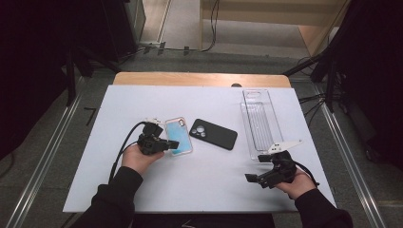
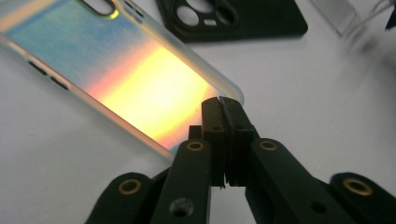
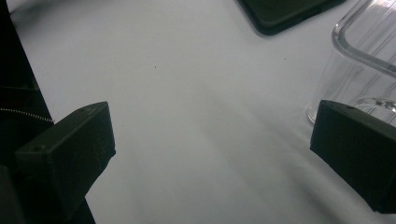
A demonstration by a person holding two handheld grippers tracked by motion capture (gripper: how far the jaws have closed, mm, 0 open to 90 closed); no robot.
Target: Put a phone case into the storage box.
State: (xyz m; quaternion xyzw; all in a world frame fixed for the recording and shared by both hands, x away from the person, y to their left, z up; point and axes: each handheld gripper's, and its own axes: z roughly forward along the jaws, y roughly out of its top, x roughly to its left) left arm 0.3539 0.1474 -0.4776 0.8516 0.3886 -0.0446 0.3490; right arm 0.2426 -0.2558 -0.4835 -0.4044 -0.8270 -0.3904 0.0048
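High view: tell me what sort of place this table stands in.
Probably a recording rig or lab workstation, not a home. A white board covers the wooden table, metal rails run along the floor on both sides, and cables trail across the floor behind, with dark stands around.

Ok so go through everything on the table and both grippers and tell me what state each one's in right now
Iridescent translucent phone case: flat on the white table, its near edge at the left gripper's tips.
Black phone case: flat, camera cutout up, untouched.
Clear plastic tray: flat, nothing in it, untouched.
Left gripper: jaws shut at the iridescent case's edge; whether the edge is pinched is unclear.
Right gripper: jaws wide open over bare table, holding nothing.
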